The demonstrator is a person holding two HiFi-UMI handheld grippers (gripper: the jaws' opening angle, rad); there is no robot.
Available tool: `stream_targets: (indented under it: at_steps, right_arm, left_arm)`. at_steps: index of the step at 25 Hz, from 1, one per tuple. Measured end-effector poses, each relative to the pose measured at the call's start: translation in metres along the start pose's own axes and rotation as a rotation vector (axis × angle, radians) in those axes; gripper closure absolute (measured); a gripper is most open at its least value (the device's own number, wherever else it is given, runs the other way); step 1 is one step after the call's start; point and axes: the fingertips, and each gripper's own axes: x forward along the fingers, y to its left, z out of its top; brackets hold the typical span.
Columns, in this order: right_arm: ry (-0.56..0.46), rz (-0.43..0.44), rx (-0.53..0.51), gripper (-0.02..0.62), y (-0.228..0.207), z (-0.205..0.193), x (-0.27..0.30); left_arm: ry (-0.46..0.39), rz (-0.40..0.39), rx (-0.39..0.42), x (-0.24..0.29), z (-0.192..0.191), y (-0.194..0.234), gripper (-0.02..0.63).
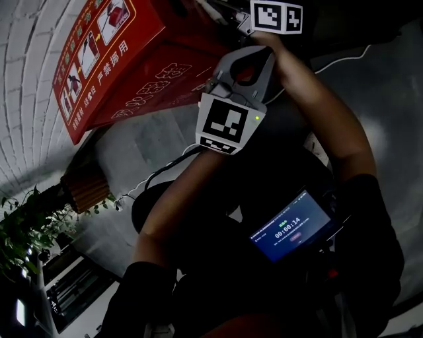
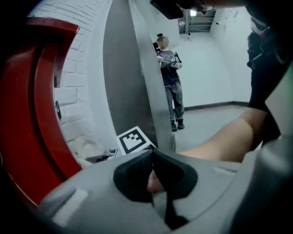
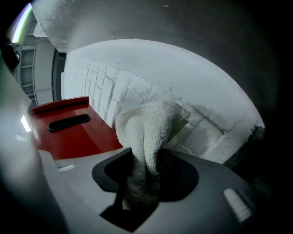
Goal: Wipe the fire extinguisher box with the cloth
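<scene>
The red fire extinguisher box (image 1: 125, 66) with white pictograms fills the upper left of the head view. In the right gripper view its red top (image 3: 68, 137) with a black slot lies at the left. My right gripper (image 3: 146, 155) is shut on a white terry cloth (image 3: 151, 123), which bulges out above the jaws, just right of the box top. My left gripper (image 2: 153, 157) is shut with nothing in it, and the box's red edge (image 2: 27, 114) is to its left. In the head view the left gripper's marker cube (image 1: 225, 122) hangs below the box, and the right gripper's cube (image 1: 277, 16) is at the top.
A white brick wall (image 3: 137, 77) stands behind the box. A potted plant (image 1: 26, 231) in a wicker pot (image 1: 86, 188) sits at the left. A lit screen (image 1: 291, 228) is at my chest. A person (image 2: 170, 82) stands far off beyond a grey panel (image 2: 123, 82).
</scene>
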Motion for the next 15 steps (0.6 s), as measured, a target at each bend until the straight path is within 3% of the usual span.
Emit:
stream_targets:
  at_steps: [6,15]
  right_arm:
    - [0.055,-0.079,0.031,0.439,-0.059,-0.043,-0.006]
    - [0.120,-0.198,0.106,0.439,-0.140,-0.108,-0.025]
  left_arm:
    - [0.067,-0.018,-0.029,0.005,-0.038,-0.005,0.603]
    - [0.109,-0.091,-0.017,0.011,-0.064,-0.028,0.603]
